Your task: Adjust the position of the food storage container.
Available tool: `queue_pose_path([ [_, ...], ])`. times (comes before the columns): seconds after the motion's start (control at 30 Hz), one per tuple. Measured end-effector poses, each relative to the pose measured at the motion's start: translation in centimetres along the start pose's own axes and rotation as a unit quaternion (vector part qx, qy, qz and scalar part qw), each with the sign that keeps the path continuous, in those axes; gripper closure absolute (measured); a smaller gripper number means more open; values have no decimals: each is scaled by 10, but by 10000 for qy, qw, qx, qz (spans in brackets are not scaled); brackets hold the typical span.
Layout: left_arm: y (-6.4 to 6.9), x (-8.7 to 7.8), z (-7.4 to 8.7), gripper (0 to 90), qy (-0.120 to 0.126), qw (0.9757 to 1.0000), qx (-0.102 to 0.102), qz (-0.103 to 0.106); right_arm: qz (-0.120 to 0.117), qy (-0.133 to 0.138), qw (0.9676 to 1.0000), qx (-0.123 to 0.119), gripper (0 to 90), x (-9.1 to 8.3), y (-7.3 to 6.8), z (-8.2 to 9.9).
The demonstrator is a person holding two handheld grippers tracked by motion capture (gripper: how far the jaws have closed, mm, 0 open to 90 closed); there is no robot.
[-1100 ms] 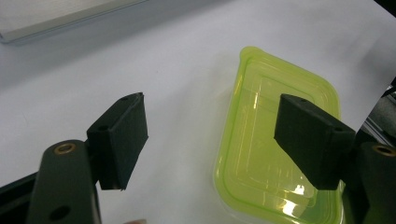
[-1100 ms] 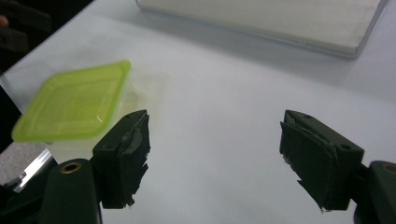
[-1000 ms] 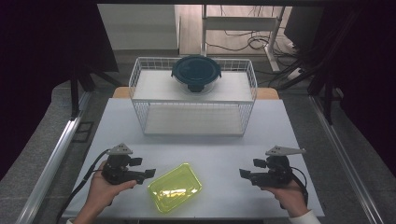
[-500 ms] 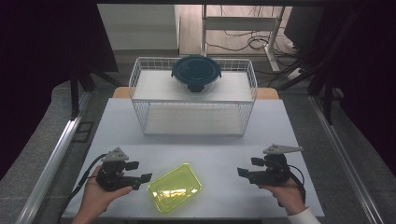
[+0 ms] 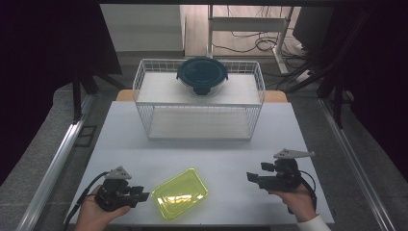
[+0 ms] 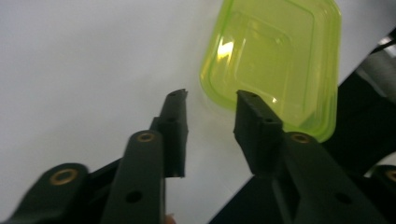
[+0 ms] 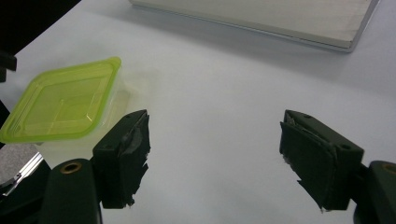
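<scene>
Two hand-held grippers: we see the left hand-held gripper (image 5: 142, 196), jaws just narrowed but pinching nothing, just beside the thin, glossy, rounded-rectangular yellow-green plastic container (image 5: 180, 192) near the white matte table's (image 5: 216, 159) front edge, so it may skid off, while the right hand-held gripper (image 5: 256, 172) stays spread.

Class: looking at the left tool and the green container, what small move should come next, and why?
Probably ease the left tool forward onto the green container: its jaws have just been closing, one tip overlaps the rim, yet nothing is gripped.
</scene>
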State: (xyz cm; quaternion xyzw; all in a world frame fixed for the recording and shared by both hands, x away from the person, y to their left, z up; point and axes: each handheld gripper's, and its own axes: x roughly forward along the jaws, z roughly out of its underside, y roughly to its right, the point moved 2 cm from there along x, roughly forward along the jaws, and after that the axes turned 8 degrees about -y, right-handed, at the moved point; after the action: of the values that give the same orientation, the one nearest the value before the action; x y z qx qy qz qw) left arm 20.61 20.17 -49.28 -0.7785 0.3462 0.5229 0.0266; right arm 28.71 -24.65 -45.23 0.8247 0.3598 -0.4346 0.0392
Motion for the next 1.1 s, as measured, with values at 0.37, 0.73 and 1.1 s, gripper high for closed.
queue_pose_path([
  [0.37,13,24,11,900,-651,9974,252,202,-9,-66,10000,45,246,4,1,1],
  [0.73,15,39,-5,900,-848,9955,349,238,-22,-54,9999,85,246,4,3,2],
  [1.1,9,54,-34,900,-817,9955,336,329,-7,-44,9999,112,246,3,5,2],
])
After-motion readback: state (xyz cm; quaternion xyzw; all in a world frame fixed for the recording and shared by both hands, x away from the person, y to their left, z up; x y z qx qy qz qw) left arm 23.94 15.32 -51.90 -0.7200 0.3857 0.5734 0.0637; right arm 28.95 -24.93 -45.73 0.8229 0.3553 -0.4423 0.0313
